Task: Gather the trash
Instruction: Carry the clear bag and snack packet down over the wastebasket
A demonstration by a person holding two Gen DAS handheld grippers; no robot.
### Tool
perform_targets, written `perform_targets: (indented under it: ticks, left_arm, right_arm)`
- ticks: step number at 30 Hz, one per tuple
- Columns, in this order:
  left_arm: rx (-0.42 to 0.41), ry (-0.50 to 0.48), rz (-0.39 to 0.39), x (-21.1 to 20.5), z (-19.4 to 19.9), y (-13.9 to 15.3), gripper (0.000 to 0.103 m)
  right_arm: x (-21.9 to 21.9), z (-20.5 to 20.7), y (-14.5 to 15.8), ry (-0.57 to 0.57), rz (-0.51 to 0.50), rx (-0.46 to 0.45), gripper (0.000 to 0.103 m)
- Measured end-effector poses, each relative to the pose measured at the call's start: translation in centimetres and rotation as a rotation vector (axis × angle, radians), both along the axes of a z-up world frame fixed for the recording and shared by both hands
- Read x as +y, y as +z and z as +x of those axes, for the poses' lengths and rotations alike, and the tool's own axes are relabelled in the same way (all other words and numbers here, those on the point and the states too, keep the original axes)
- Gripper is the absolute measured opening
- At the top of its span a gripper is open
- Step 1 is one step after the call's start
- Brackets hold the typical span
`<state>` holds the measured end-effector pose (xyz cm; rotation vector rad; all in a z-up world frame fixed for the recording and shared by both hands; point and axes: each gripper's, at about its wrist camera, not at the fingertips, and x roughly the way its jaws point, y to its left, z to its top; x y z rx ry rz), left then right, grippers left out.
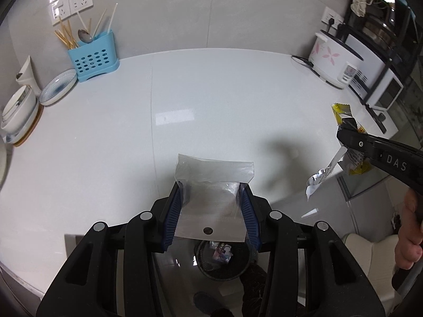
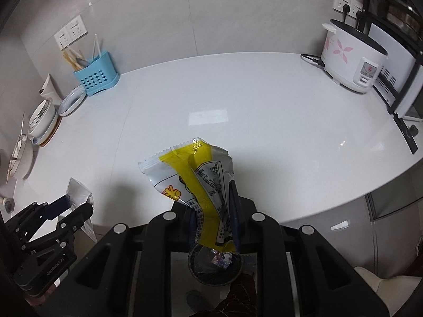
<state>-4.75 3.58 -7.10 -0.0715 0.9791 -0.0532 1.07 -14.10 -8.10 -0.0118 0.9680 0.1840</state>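
Note:
My left gripper (image 1: 211,187) is shut on a clear plastic bag (image 1: 211,185), held upright between its blue pads above the white counter's front edge. My right gripper (image 2: 211,198) is shut on a crumpled yellow and silver snack wrapper (image 2: 193,171). That wrapper (image 1: 343,121) and the right gripper (image 1: 346,132) also show at the right of the left wrist view. The left gripper (image 2: 76,203) with the clear bag (image 2: 78,192) appears low on the left in the right wrist view. Below both grippers stands a dark round bin (image 2: 214,269) on the floor with some coloured trash inside.
A blue utensil holder (image 1: 92,60), a patterned plate (image 1: 58,87) and white bowls (image 1: 18,111) line the back left of the white counter (image 1: 211,100). A flowered rice cooker (image 2: 351,58) and a black rack stand at the back right. A hand (image 1: 409,232) holds the right tool.

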Motion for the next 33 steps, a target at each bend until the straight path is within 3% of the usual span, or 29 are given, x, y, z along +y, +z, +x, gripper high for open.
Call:
perform_targets:
  ticks: [9,16,26,33]
  left_arm:
    - [0.000,-0.031,-0.012,0.8,-6.5,-1.2,0.042]
    - [-0.001,-0.037,-0.028,0.2,-9.4,-2.8,0.042]
    - [0.070,-0.031,-0.066,-1.1,-10.8,-10.4,0.042]
    - [0.121,-0.006,-0.082,-2.1,-10.7,-17.3,0.042]
  right_arm:
    - [1.0,-6.8,-1.9,0.032,-0.009,0.004,0.019]
    - [0.6,-10.2,-4.5,0.073,-0.016,0.021,0.019]
    - [-0.2,-12.0,-12.0,0.141,-0.023,0.102,0.019]
    - [-1.7,-11.2,-19.8,0.176,-0.028,0.179,0.019]
